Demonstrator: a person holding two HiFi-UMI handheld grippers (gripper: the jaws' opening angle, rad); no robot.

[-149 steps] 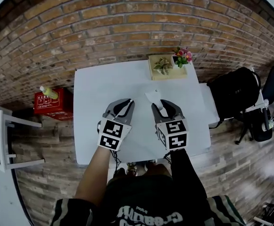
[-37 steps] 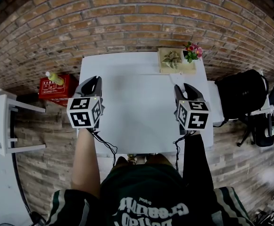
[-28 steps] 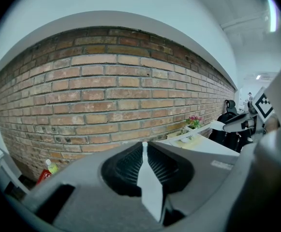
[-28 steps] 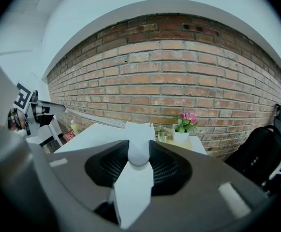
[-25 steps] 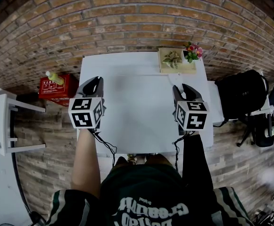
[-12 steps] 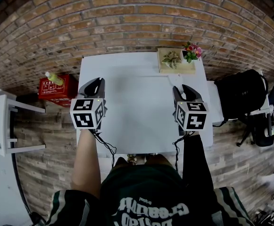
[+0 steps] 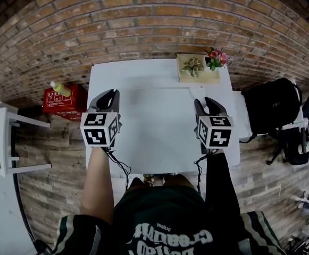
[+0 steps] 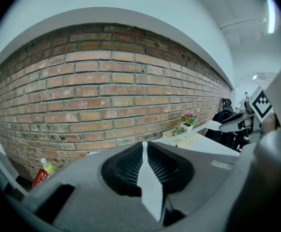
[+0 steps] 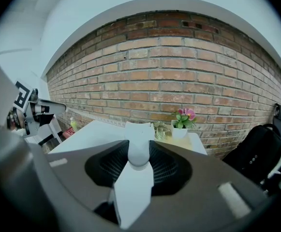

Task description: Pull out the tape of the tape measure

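In the right gripper view, the white tape measure case (image 9: 139,138) sits between the ribbed pads of my right gripper (image 9: 139,146), which is shut on it. In the left gripper view, a thin white tape end (image 8: 145,175) is pinched in my left gripper (image 8: 144,148). The head view shows the left gripper (image 7: 110,93) over the left side of the white table (image 7: 154,137). The right gripper (image 7: 206,100) is over the right side, far apart from the left. The case is hidden there. I cannot make out a tape strip between them against the white top.
A wooden tray with a small plant (image 7: 193,68) and a flower pot (image 7: 217,60) stand at the table's far right corner. On the floor are a red box with a bottle (image 7: 58,99) at the left, a white stool (image 7: 2,142), and a black chair with a bag (image 7: 266,105) at the right.
Six seconds ago both grippers were close together at the table's middle; now they are wide apart, left and right. Over the last second they have barely shifted.
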